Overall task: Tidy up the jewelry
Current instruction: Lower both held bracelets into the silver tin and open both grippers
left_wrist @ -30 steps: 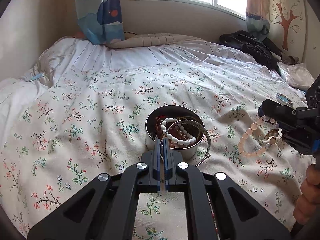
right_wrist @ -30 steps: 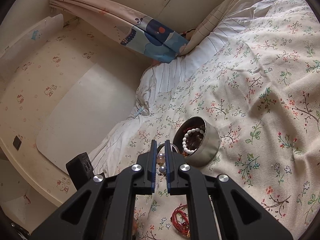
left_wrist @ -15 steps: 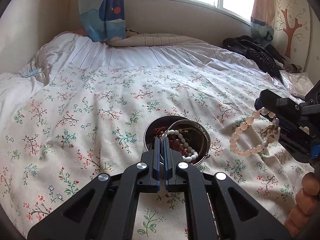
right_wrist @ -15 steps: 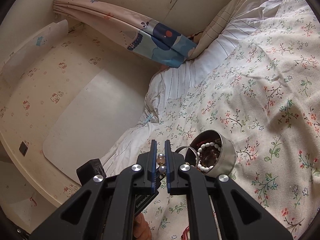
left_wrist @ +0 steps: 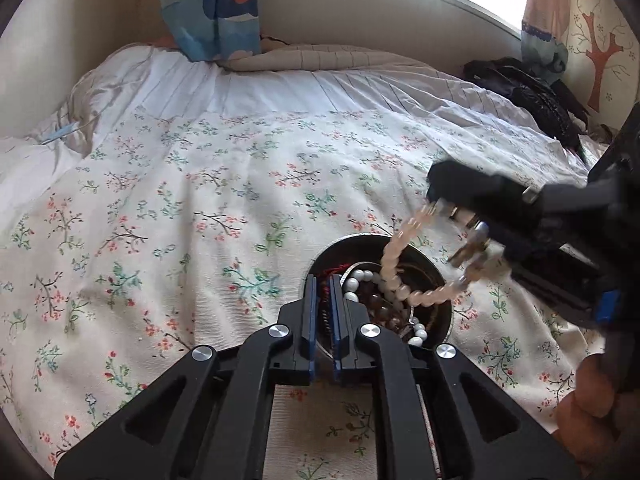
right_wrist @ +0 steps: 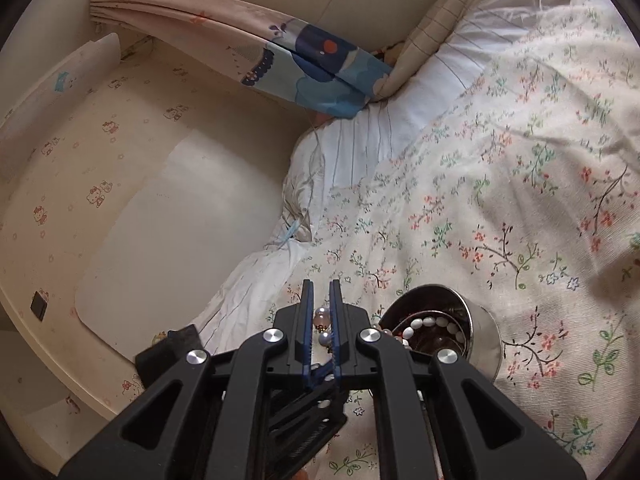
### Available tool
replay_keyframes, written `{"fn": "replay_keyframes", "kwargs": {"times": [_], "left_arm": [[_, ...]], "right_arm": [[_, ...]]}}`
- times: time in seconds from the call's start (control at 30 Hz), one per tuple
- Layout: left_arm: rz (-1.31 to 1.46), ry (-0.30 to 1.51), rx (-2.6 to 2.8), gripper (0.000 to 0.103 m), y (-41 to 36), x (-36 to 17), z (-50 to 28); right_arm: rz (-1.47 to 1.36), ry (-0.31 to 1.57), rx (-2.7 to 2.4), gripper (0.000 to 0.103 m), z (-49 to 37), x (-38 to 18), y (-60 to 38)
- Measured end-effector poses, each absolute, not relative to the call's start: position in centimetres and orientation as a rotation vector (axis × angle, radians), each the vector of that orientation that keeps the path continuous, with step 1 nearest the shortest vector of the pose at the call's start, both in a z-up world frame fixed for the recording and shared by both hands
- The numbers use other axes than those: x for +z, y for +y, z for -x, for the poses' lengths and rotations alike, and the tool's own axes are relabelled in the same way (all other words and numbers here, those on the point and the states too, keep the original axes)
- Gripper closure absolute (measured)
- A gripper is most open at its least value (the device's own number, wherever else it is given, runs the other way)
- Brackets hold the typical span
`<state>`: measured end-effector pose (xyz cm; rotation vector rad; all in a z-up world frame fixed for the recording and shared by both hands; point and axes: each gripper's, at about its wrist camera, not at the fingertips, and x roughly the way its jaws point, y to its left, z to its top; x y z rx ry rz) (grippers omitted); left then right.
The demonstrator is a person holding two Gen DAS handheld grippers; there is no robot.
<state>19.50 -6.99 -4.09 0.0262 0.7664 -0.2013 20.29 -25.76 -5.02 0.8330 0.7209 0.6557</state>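
A round, shiny metal tin (left_wrist: 442, 312) sits on the bed (left_wrist: 224, 184), whose white cover is printed with small pink and green flowers. Inside the tin lie a white bead bracelet (left_wrist: 362, 280), dark brown beads (left_wrist: 380, 306) and a red cord (left_wrist: 338, 269), with a thin silver bangle (left_wrist: 411, 316) curving along the tin's inner right side.

The left gripper (left_wrist: 323, 312) is clenched on the near rim of the tin, its blue-lined fingers (left_wrist: 309, 320) close together with the rim between them.

The right gripper (right_wrist: 321, 320) comes in from the right of the tin and is grasping a pale pink bead bracelet (left_wrist: 404, 280). In the left wrist view the bracelet hangs from it in a loop, its lowest beads dipping into the tin over the dark beads; whether they touch the contents is unclear. In the right wrist view a pink bead and a grey bead show pinched between the fingers (right_wrist: 307, 320), with the tin just right of them.

A blue and white patterned curtain (left_wrist: 212, 4) hangs beyond the tin at the head of the bed.
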Motion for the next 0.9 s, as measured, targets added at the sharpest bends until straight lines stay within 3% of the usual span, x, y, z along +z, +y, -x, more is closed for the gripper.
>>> {"fn": "replay_keyframes", "kwargs": {"times": [0.03, 0.1, 0.4, 0.6, 0.9], "left_arm": [[-0.021, 0.75, -0.176, 0.091, -6.4, -3.8, -19.4], [0.005, 0.732, -0.127, 0.078, -5.3, -3.4, -19.4], [0.017, 0.744, -0.1, 0.063, -4.6, -3.6, -19.7], [-0.013, 0.744, -0.107, 0.061, -5.2, -3.7, -19.5], [-0.038, 0.739, -0.108, 0.058, -5.6, -3.7, -19.3]], "right_arm": [[-0.823, 0.745, 0.635, 0.091, -20.6, -5.5, -25.6], [-0.804, 0.761, 0.579, 0.073, -20.7, -5.9, -25.8], [-0.822, 0.732, 0.511, 0.067, -20.1, -5.8, -28.0], [-0.833, 0.749, 0.501, 0.058, -20.3, -6.1, -28.2], [-0.834, 0.758, 0.497, 0.054, -20.4, -6.3, -28.1]]}}
